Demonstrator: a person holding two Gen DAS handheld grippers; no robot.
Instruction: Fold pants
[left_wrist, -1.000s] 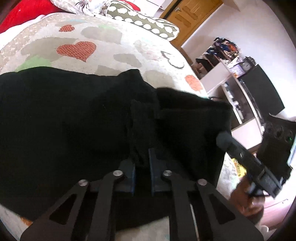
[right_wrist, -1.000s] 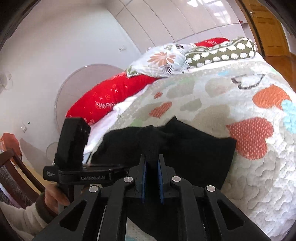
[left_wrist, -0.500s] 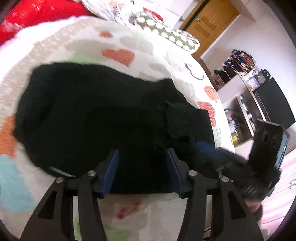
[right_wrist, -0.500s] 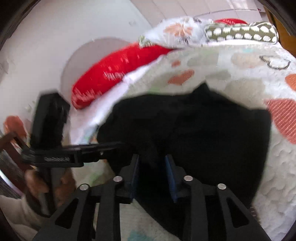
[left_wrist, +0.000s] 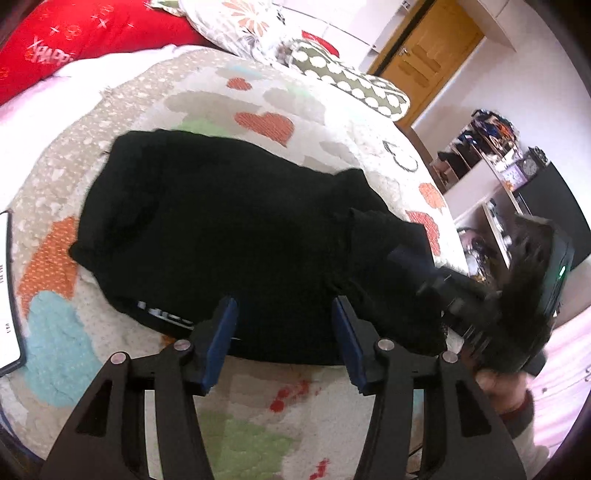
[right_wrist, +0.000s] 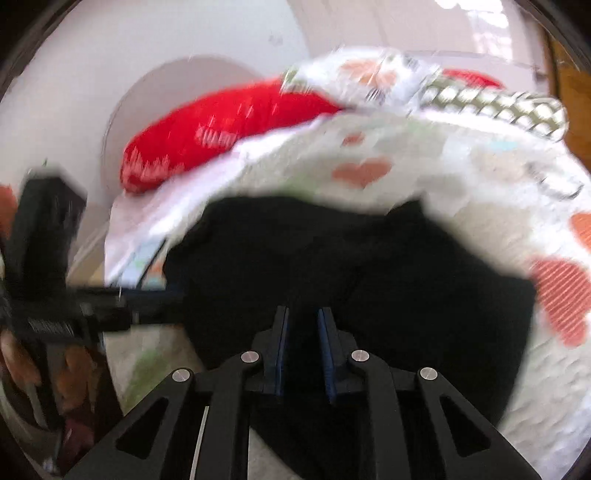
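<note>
The black pants (left_wrist: 236, 236) lie folded in a flat bundle on the heart-patterned quilt (left_wrist: 258, 122). My left gripper (left_wrist: 282, 317) is open and empty, pulled back just off the pants' near edge. My right gripper (right_wrist: 303, 325) hangs over the pants (right_wrist: 369, 280) with its jaws a narrow gap apart and black cloth between and below them; the blurred view does not show whether they pinch it. The right gripper also shows in the left wrist view (left_wrist: 491, 302), blurred, at the pants' right end. The left gripper shows in the right wrist view (right_wrist: 74, 314) at the left.
Red pillow (left_wrist: 74, 40), floral pillow (left_wrist: 251, 22) and dotted pillow (left_wrist: 347, 85) lie at the bed's head. A white device (left_wrist: 7, 295) lies at the quilt's left edge. Shelves (left_wrist: 491, 177) and a wooden door (left_wrist: 421, 55) stand beyond the bed's right side.
My left gripper let go of the pants, opened wide and drew back. My right gripper's jaws parted a little and it moved back; the pants now lie flat on the quilt.
</note>
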